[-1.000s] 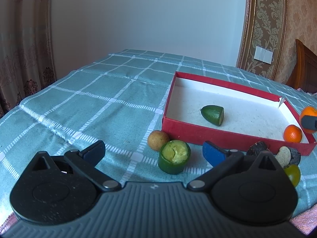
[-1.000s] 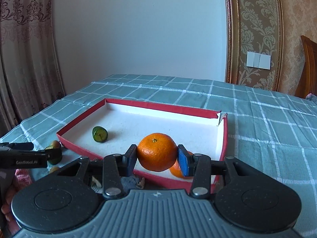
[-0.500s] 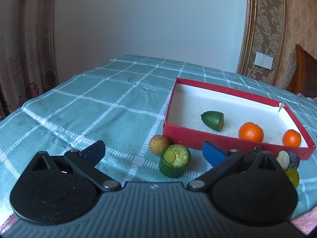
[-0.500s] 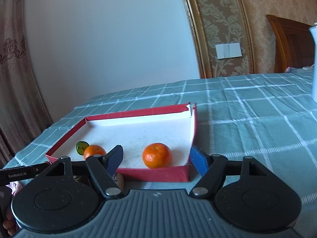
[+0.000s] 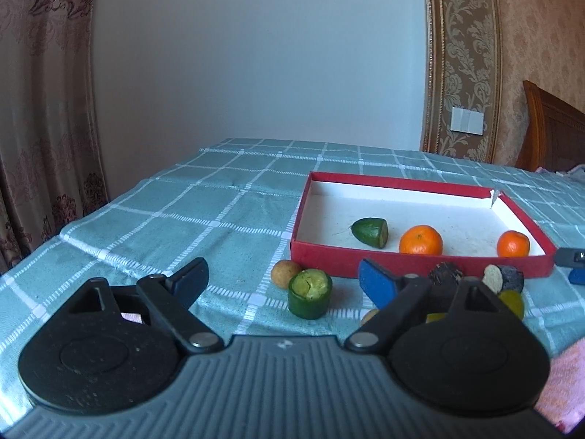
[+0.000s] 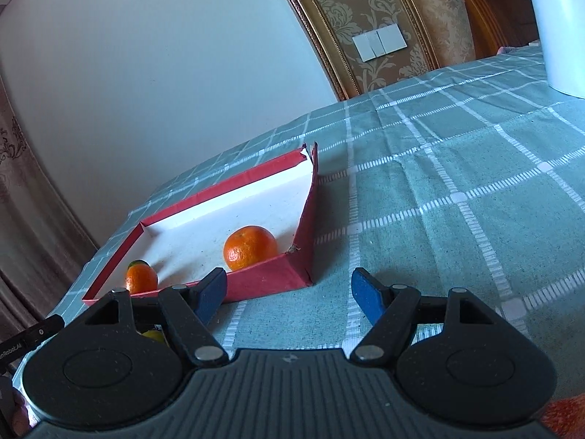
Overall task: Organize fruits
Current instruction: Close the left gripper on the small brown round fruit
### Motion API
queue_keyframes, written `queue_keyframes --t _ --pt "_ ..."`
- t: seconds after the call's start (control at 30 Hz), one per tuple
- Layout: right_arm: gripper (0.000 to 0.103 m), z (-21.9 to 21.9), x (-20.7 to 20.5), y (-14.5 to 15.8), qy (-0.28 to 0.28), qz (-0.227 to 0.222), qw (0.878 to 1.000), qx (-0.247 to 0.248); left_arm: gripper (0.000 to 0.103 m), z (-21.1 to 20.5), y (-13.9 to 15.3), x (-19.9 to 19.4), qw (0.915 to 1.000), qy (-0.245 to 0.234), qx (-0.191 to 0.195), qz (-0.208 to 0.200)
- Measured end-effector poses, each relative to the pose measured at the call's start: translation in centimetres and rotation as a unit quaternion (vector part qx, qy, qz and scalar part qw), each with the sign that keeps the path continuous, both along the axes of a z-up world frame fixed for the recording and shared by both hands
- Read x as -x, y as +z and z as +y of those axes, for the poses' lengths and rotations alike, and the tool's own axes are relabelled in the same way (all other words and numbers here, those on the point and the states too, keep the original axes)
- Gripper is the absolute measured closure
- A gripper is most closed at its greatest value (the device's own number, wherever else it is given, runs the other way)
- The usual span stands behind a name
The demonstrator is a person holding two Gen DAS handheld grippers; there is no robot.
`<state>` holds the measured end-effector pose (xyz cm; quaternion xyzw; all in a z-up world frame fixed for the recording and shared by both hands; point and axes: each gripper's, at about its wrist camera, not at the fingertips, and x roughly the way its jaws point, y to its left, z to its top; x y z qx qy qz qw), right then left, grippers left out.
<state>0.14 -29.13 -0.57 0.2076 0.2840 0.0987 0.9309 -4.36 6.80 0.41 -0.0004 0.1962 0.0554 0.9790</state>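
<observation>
right hand-held gripper (image 6: pixel 289 289) now gapes empty, its orange (image 6: pixel 250 243) released into the red box (image 6: pixel 272 281).

In the left wrist view, the left gripper (image 5: pixel 281 280) covers part of a dark fruit piece (image 5: pixel 444 272) and most of two yellowish pieces (image 5: pixel 512 301) near the desk's near edge; what they are cannot be told. The right gripper (image 5: pixel 570 261) is cut off by the picture's right edge. In the right wrist view, a white object (image 6: pixel 555 25) is cropped at the top right corner, and the green fruit (image 6: pixel 137 264) is mostly hidden behind an orange (image 6: pixel 140 278).
</observation>
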Motion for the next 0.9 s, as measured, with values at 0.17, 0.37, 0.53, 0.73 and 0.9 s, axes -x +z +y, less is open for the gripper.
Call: queue_keyframes --t 0.17,0.37,0.53,0.73,0.9 --pt "0.027 0.0 0.0 0.0 0.001 0.002 1.000 -0.004 0.016 -2.0 -0.4 1.7 0.9964 -0.022 -0.081 -0.013" --pt "0.027 -0.1 0.0 0.0 0.001 0.002 1.000 -0.005 0.015 -3.5 -2.0 1.3 0.9921 -0.045 -0.115 0.022" --pt "0.027 -0.1 0.0 0.0 0.000 0.002 1.000 -0.006 0.015 -3.8 -2.8 0.4 0.9921 -0.049 -0.105 0.048" --pt "0.027 -0.2 -0.1 0.0 0.000 0.004 1.000 -0.007 0.021 -4.4 -3.1 -0.4 0.9930 -0.051 -0.088 0.060" --pt "0.027 -0.2 -0.2 -0.1 0.000 0.006 1.000 -0.009 0.034 -4.4 -2.9 -1.0 0.9942 -0.054 -0.067 0.064"
